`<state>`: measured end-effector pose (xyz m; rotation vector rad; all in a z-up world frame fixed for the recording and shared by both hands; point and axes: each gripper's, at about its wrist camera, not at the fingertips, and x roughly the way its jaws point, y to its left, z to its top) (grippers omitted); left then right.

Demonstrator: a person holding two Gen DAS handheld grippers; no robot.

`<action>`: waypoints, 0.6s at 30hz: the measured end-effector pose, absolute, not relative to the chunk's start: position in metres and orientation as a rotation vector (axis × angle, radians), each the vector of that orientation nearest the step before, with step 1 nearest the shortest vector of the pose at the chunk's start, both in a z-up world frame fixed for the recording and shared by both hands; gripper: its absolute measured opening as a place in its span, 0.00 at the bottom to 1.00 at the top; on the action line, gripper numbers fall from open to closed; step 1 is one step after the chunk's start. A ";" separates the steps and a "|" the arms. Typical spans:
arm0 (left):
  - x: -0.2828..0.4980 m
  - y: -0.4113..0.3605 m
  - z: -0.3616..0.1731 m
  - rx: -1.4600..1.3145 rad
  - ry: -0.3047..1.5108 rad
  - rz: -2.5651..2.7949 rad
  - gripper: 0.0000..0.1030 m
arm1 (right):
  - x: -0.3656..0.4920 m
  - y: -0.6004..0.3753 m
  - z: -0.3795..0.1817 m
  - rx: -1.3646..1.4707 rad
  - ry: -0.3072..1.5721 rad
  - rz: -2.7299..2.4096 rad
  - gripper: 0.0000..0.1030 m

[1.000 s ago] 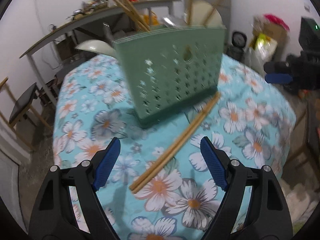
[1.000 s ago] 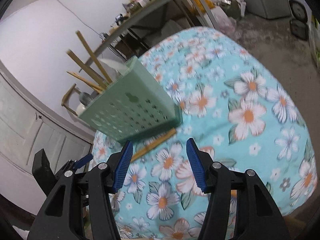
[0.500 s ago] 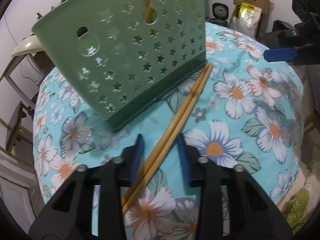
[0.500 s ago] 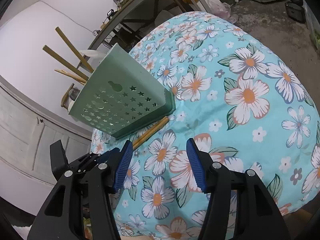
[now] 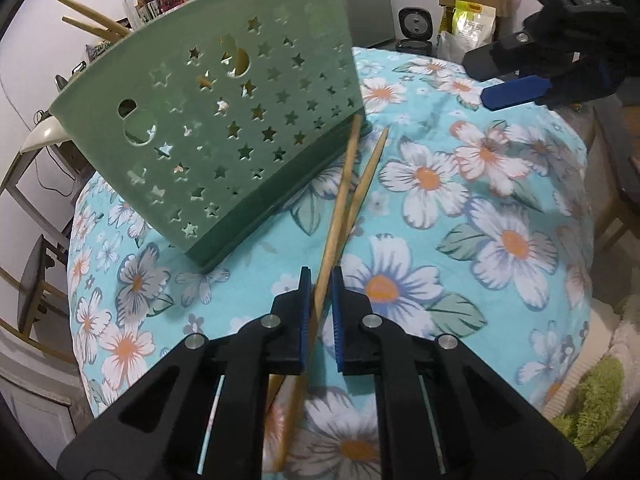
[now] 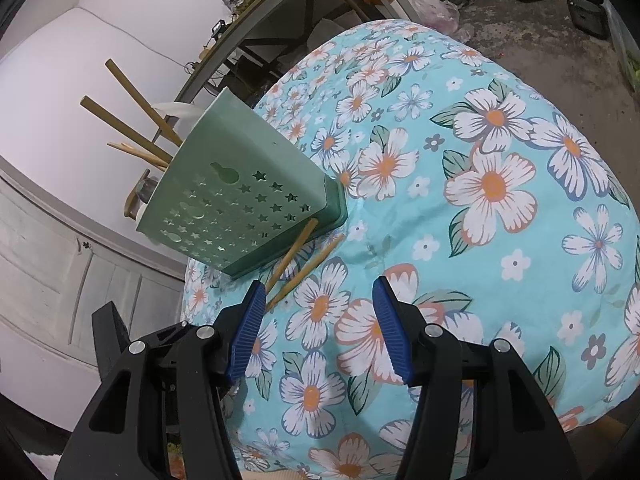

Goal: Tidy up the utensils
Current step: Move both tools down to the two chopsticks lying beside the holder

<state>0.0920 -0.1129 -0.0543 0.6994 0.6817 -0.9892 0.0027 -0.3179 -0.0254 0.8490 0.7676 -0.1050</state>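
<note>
Your left claw (image 5: 320, 292) has dropped and is closing on the chopsticks (image 5: 348, 184), which point toward the holder (image 5: 224, 120); right claw (image 6: 320, 328) hangs open, empty.

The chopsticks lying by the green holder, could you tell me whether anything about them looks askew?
Yes. The two chopsticks no longer lie parallel: they cross near the left gripper, whose fingers are closing on them, and splay apart toward the green holder, one tip touching its base, the other off on the tablecloth.
</note>
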 end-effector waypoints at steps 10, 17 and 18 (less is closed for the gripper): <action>0.055 -0.106 -0.055 0.721 0.690 -1.079 0.05 | -0.001 -0.319 -0.026 0.856 0.767 -0.109 0.53; 0.040 -0.099 -0.047 0.683 0.701 -1.121 0.05 | -0.003 -0.316 -0.024 0.852 0.763 -0.109 0.53; 0.041 -0.103 -0.050 0.681 0.711 -1.119 0.05 | -0.003 -0.316 -0.025 0.857 0.765 -0.108 0.53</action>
